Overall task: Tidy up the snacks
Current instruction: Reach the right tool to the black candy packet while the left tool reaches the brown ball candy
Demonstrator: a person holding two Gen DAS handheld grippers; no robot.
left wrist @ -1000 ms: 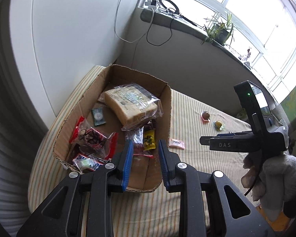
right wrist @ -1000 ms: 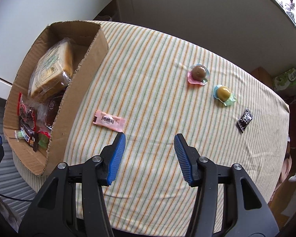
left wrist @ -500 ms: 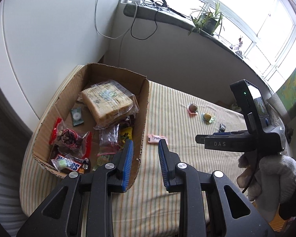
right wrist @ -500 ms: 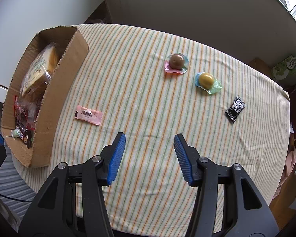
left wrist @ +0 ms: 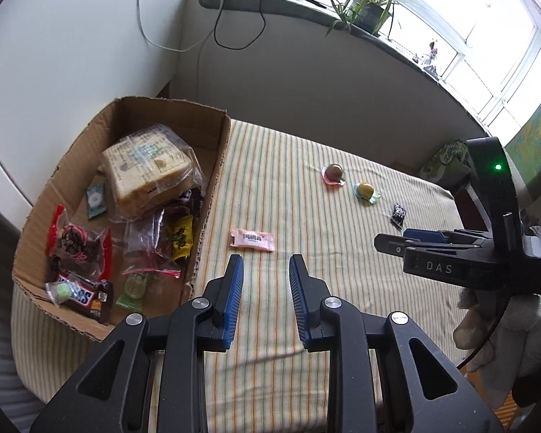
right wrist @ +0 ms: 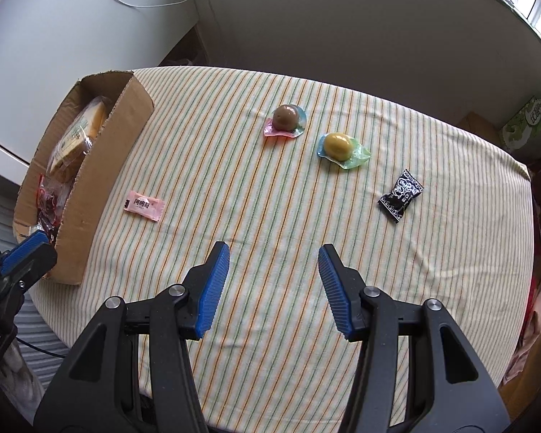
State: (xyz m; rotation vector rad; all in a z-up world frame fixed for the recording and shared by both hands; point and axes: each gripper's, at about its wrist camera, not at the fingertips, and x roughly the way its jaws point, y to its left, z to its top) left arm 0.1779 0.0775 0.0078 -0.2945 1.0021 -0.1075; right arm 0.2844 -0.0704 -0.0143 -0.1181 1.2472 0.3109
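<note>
While both sets of blue pads hang over the striped cloth (right wrist: 256, 187), neither has anything between them. The left gripper (left wrist: 265, 270) has its jaws parted by a narrow gap with bare cloth showing through; the right gripper (right wrist: 274, 263) stands wider, also empty, held in a gloved hand (left wrist: 501, 328) at the right of the left view.

Just beyond the left gripper's tips lies a pink sachet (left wrist: 252, 240), flat on the cloth and near the right wall of the box (left wrist: 212, 180). Farther out and to the right, well apart from the sachet, sit a brown jelly cup (right wrist: 285, 121) and a yellow jelly cup (right wrist: 339, 148), close to each other but not touching. A black candy (right wrist: 400, 195) lies farther right again, beyond and right of the right gripper's tips.

On the left of the table, the cardboard box is open and holds a bagged loaf of bread (left wrist: 148, 173) at its far end, a yellow packet (left wrist: 180, 236) by the right wall, red-edged packets (left wrist: 77, 249) on the left, and a Snickers bar (left wrist: 81, 294) at the near corner. A potted plant (left wrist: 364, 11) stands on the far windowsill.
</note>
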